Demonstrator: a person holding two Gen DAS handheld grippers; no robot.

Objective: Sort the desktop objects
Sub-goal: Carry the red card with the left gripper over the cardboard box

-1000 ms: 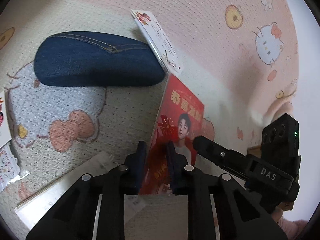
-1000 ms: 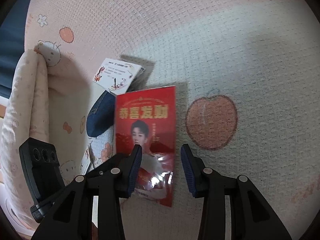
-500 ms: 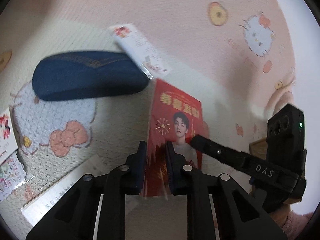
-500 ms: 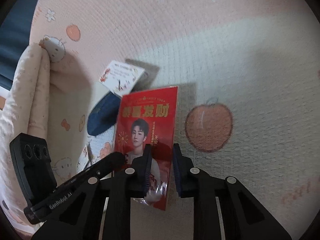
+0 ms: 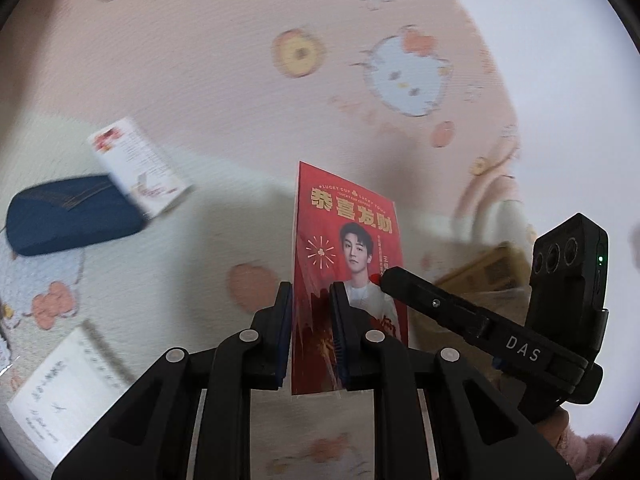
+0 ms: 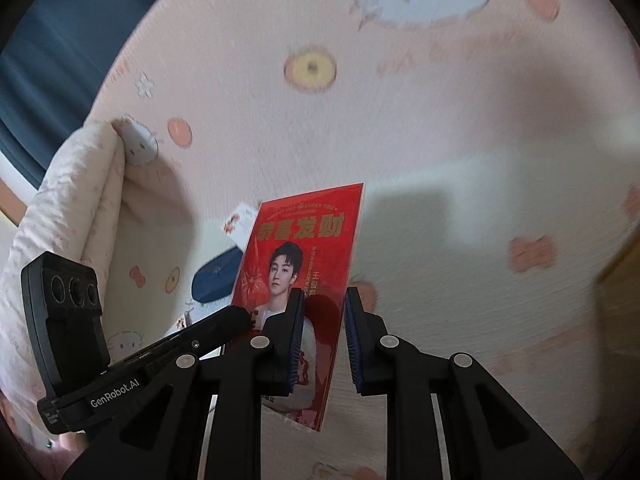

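Observation:
A red envelope pack [image 5: 352,240] printed with gold characters and a portrait hangs tilted above the Hello Kitty bedspread [image 5: 240,80]. My left gripper [image 5: 311,294] is shut on its lower left edge. My right gripper [image 6: 324,298] is shut on the lower right edge of the red envelope pack [image 6: 304,240]. One black finger of the right gripper [image 5: 394,276] reaches in from the right in the left wrist view. The left gripper's finger [image 6: 236,316] shows beside the pack in the right wrist view.
A blue denim glasses case [image 5: 72,220] lies on the spread at the left, with a white printed card [image 5: 140,168] against it. A white sheet [image 5: 68,392] lies near the bottom left. A cardboard box [image 5: 484,272] and a folded quilt [image 6: 72,208] flank the area.
The right gripper closed on the red pack's edge. Both grippers then rose, lifting the pack off the bedspread and tilting it more upright. The case and card now look farther away.

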